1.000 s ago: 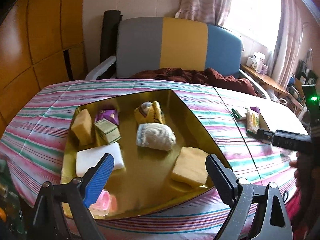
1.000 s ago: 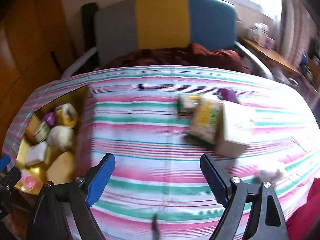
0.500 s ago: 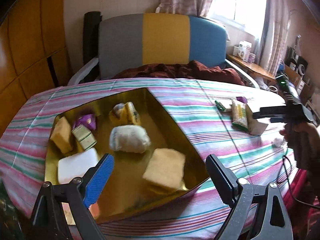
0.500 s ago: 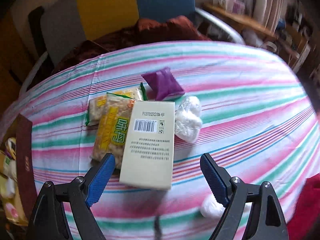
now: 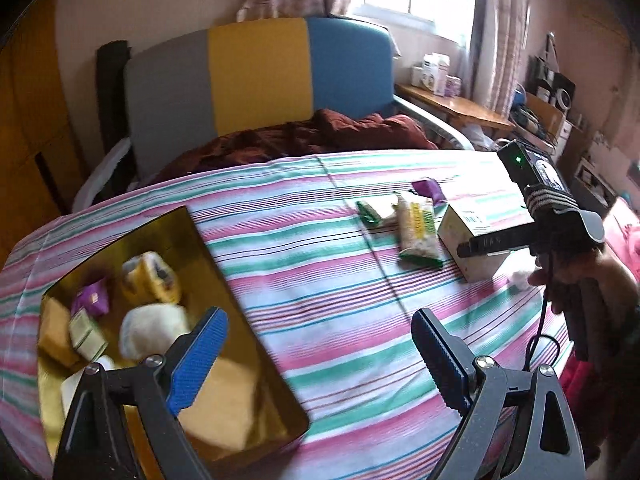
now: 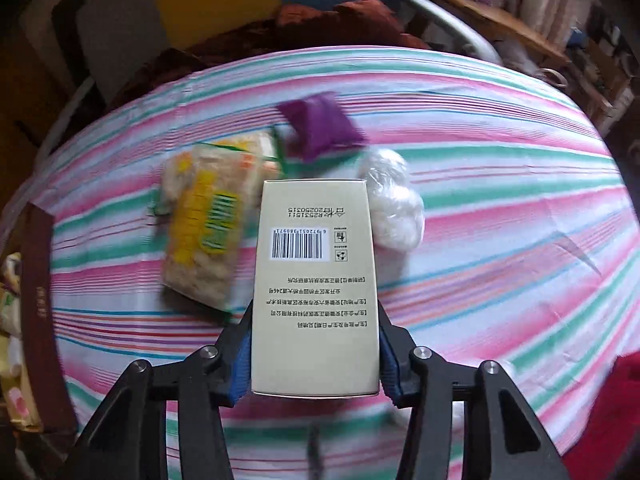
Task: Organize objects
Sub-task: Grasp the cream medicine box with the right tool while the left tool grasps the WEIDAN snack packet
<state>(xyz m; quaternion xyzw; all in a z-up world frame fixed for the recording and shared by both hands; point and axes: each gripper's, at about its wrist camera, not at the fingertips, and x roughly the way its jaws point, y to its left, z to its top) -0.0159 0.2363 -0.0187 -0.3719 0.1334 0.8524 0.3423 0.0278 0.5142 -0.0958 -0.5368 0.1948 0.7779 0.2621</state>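
Your right gripper (image 6: 314, 360) is closing on the cream carton (image 6: 314, 280); it lies straight between the jaws.

The carton's long axis runs away from you along the fingers, pads on its two long sides; it sits at the right of the striped tablecloth (image 5: 320, 272), the gold tray (image 5: 224, 264) far left; your left gripper (image 5: 320, 360) hangs spread and empty near the tray.

Cream box (image 6: 315, 280); purple packet (image 6: 320, 126); gold tray (image 5: 224, 264); tablecloth (image 5: 320, 280) pink-green striped, seemingly.

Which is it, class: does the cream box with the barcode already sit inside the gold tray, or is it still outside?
Outside. The cream box sits between the closing right gripper pads over the striped cloth, apart from the gold tray.
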